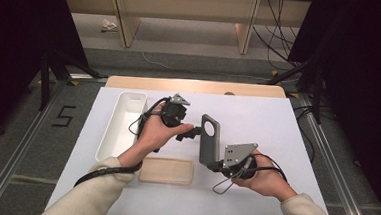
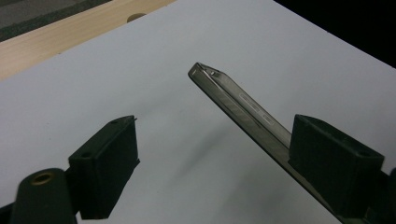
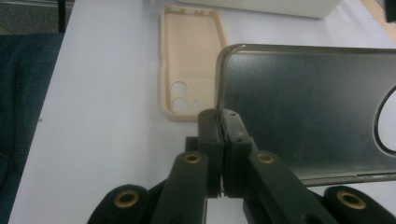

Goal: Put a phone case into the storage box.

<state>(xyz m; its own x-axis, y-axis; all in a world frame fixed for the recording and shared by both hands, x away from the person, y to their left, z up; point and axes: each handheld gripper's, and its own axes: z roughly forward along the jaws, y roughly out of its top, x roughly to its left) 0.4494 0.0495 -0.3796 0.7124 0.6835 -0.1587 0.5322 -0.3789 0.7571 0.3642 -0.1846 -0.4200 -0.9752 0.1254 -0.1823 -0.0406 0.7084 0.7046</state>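
Above the white desk [image 1: 258, 116], the right tool [image 3: 219, 116], jaws pinched tight on one edge, holds a smoky grey translucent phone case [image 1: 209, 138] upright, while the left tool [image 2: 215, 154] stands wide, the case's rim between its jaws but unclamped. With only that thin edge grip, the case could twist or slip as the left tool closes. A beige phone case [image 1: 166, 170] lies flat nearby, beside a white oblong tray [image 1: 108, 132]; what the tray holds is hard to make out.
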